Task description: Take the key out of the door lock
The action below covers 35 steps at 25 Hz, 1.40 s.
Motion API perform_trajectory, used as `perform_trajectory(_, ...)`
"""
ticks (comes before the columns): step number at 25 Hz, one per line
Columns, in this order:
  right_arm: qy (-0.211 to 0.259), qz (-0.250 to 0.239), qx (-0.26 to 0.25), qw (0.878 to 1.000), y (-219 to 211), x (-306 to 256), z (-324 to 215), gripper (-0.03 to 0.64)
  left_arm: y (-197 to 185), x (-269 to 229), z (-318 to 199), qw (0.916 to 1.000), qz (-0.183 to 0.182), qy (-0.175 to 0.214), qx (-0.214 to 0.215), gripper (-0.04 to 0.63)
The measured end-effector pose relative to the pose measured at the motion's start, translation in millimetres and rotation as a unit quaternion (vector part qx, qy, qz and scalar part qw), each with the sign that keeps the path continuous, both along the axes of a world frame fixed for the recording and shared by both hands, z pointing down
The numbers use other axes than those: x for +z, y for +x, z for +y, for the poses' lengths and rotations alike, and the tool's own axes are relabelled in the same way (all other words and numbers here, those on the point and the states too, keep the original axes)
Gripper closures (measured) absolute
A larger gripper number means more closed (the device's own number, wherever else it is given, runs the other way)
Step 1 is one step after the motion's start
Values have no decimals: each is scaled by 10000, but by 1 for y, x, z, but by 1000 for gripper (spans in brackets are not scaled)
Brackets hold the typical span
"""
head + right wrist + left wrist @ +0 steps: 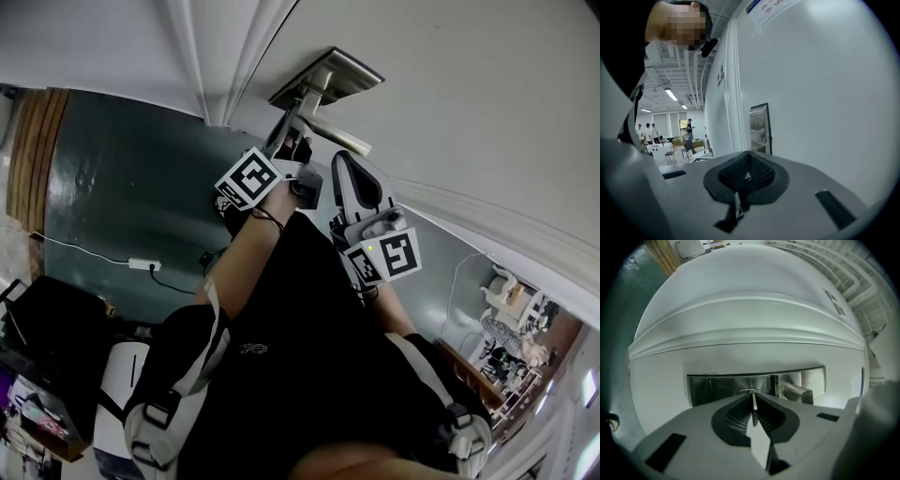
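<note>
**A:** Your left claw (753, 397) is right up close, pinched tight on the key (753, 409). You can see its thin metal edge squeezed between the dark pads (736, 416).

**B:** Yes, and the key looks like it is still in the lock (747, 391), in the shiny metal plate (717, 387) on the white door (750, 310). The handle (797, 391) sticks out just beside it.

**A:** What about your right claw (749, 157)?

**B:** You hold it closed with nothing in it. It sits near the door and touches nothing that I can see.

**A:** So which step are you on?

**B:** You have grabbed the key, but I think it is not out yet. Pulling comes next.

**A:** How should you pull?

**B:** Straight back, I think, away from the door, the way the key points. Keep the claw level. If you tilt it, the key could jam or slip from the pads. If it feels stuck, it may need a small turn first, but I cannot tell that from here.
</note>
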State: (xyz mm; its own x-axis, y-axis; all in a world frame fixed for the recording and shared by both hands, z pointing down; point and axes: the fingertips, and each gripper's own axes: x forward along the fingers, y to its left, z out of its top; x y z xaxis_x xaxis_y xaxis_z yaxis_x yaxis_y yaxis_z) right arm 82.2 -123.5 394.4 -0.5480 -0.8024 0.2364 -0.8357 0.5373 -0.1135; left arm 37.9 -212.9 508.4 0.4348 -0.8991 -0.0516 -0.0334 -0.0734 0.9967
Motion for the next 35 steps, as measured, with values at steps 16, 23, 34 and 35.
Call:
perform_trajectory(16, -22, 46, -20, 10000, -5, 2, 5, 609, -5, -1, 15, 10000, -7, 18, 46, 560)
perform_trajectory(23, -43, 51, -89, 9999, -14, 4, 8, 609, -18, -3, 26, 10000, -39, 31, -13, 560)
perform_trajectory(34, -56, -79, -938, 9955, -57, 8, 16, 609, -68, -3, 56, 9972, -480, -24, -578, 558)
perform_trajectory(35, -40, -89, -1095, 9939, -63, 8, 17, 609, -75, -3, 60, 9956, -613, -35, -701, 559)
